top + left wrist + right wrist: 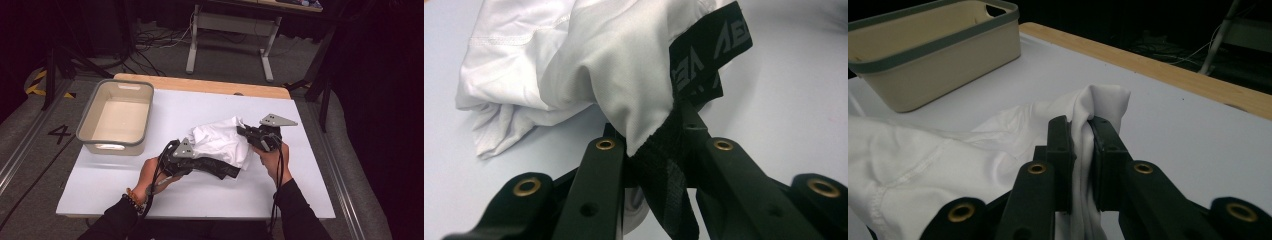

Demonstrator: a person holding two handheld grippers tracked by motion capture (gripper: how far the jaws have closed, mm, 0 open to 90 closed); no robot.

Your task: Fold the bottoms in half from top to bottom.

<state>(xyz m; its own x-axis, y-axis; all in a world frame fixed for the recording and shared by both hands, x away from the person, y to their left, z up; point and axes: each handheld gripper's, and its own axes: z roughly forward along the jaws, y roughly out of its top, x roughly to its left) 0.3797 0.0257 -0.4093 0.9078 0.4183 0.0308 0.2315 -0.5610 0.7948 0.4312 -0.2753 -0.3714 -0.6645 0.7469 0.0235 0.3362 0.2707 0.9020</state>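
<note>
While both hands lift a white garment (222, 140) over the tabletop (200, 195), likely bound for the tub (117, 117), the high view shows it stretched between them. Left tool (651, 130) clenches its black waistband (704, 55). Right tool (1080, 145) pinches a white fold.

Lab: floor cables (150, 47), hazard tape (36, 82)

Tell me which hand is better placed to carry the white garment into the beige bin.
Left, probably. The left gripper sits on the side of the beige bin and clamps the black waistband with the white garment. The right gripper pinches a fold on the far side.
</note>
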